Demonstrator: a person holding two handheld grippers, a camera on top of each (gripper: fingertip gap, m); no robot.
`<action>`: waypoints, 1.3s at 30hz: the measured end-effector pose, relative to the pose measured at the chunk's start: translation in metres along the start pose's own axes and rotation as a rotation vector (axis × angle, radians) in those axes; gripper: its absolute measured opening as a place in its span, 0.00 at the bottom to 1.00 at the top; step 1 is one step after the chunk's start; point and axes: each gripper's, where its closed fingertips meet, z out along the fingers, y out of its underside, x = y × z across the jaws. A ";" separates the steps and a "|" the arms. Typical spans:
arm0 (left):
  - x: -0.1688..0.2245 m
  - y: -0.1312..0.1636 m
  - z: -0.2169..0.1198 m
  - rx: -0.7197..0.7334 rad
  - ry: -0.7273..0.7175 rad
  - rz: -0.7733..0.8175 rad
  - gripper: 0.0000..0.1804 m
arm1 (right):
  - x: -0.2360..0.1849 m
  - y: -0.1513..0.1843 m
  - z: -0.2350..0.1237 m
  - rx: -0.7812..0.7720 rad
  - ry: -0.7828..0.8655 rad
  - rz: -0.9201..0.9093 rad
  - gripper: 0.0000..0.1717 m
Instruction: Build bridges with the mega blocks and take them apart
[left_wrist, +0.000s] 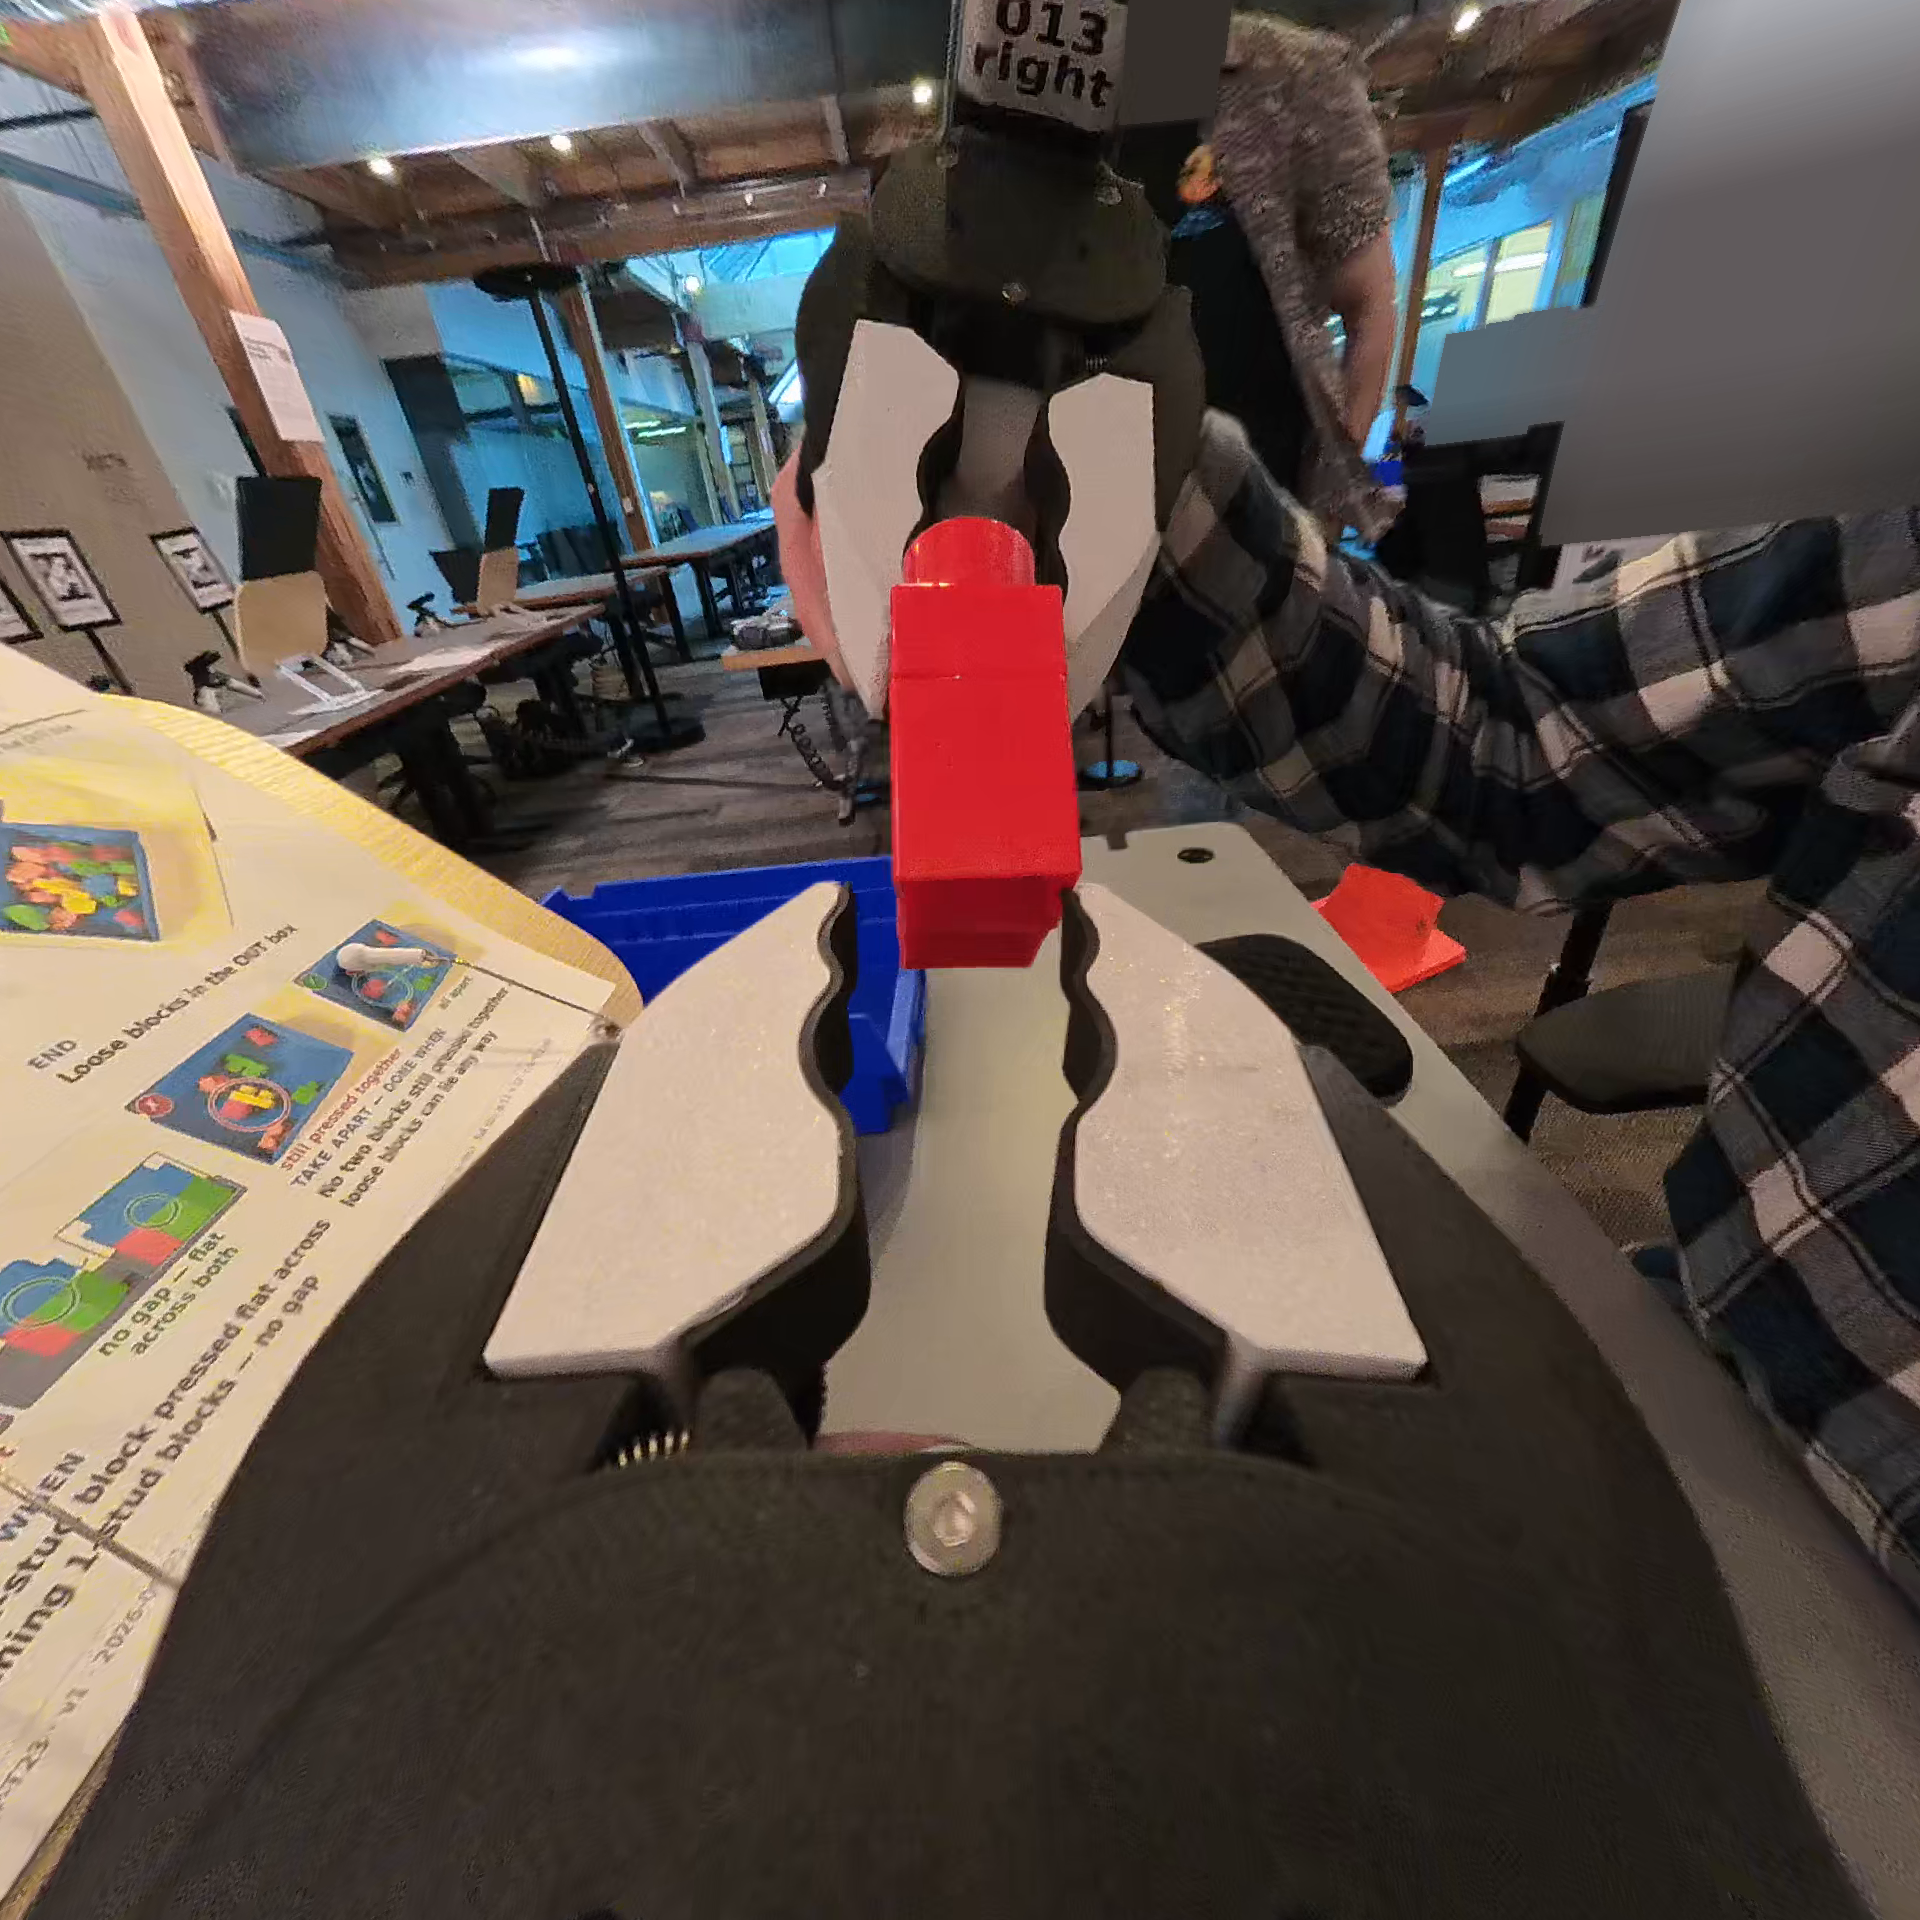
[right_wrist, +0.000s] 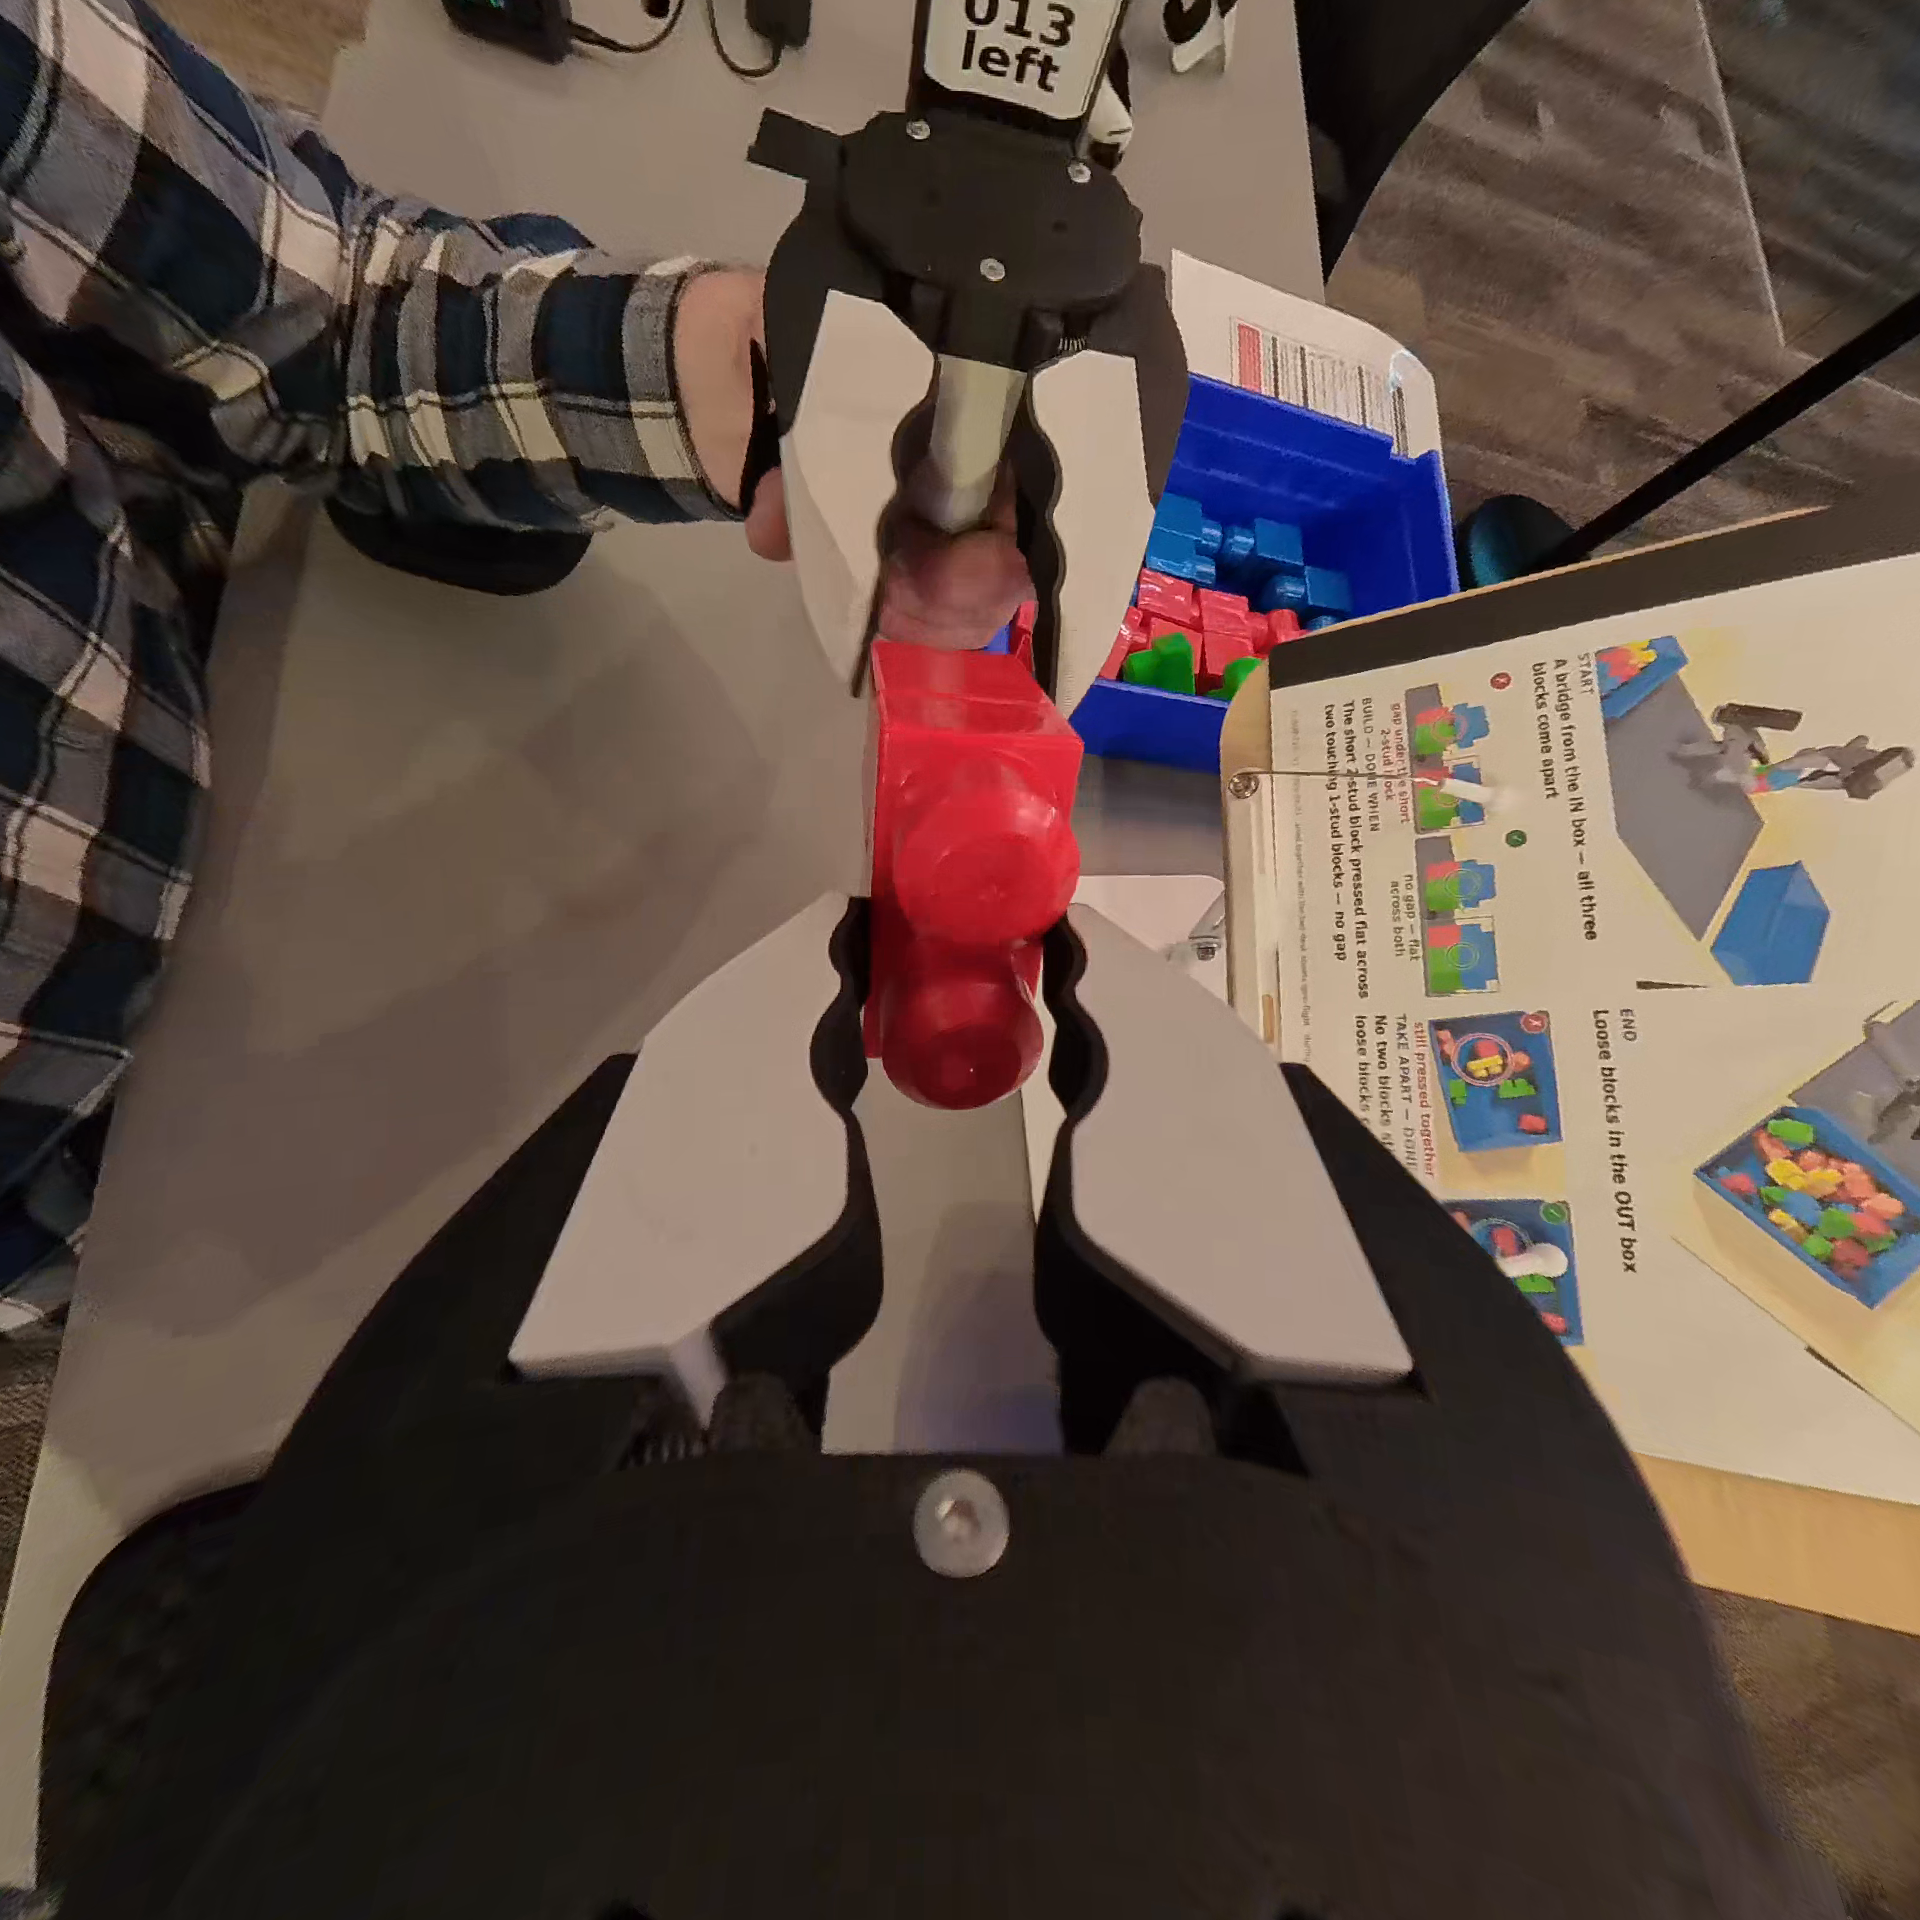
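Observation:
A stack of joined red blocks (left_wrist: 977, 769) hangs in the air between my two grippers, which face each other. My right gripper (right_wrist: 961, 925) is shut on its studded end (right_wrist: 961, 997), both pads pressed on its sides. It also shows at the top of the left wrist view (left_wrist: 977, 665). My left gripper (left_wrist: 956, 904) stands around the stack's other end. Its right pad (left_wrist: 1086, 925) touches the corner, but a gap shows between the left pad (left_wrist: 831, 925) and the block. The left gripper also shows in the right wrist view (right_wrist: 956, 665).
A blue bin (right_wrist: 1299, 447) with red, blue and green blocks (right_wrist: 1226, 613) stands on the grey table (right_wrist: 468, 831), and shows in the left wrist view (left_wrist: 727, 925). An instruction sheet on a board (right_wrist: 1558, 935) lies beside it. A plaid sleeve (right_wrist: 312, 364) reaches in. The gap from one gripper's tips to the other's is roughly 5 centimetres.

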 end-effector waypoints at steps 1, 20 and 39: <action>0.002 0.000 -0.002 0.004 0.024 -0.005 0.23 | 0.001 0.001 0.001 -0.013 0.003 -0.006 0.19; -0.031 -0.011 0.005 0.200 -0.128 -0.286 0.20 | 0.054 -0.010 0.001 -0.159 0.668 -0.344 0.71; -0.021 -0.015 0.026 0.293 -0.210 -0.247 0.20 | 0.062 -0.010 0.029 -0.250 0.939 -0.523 0.60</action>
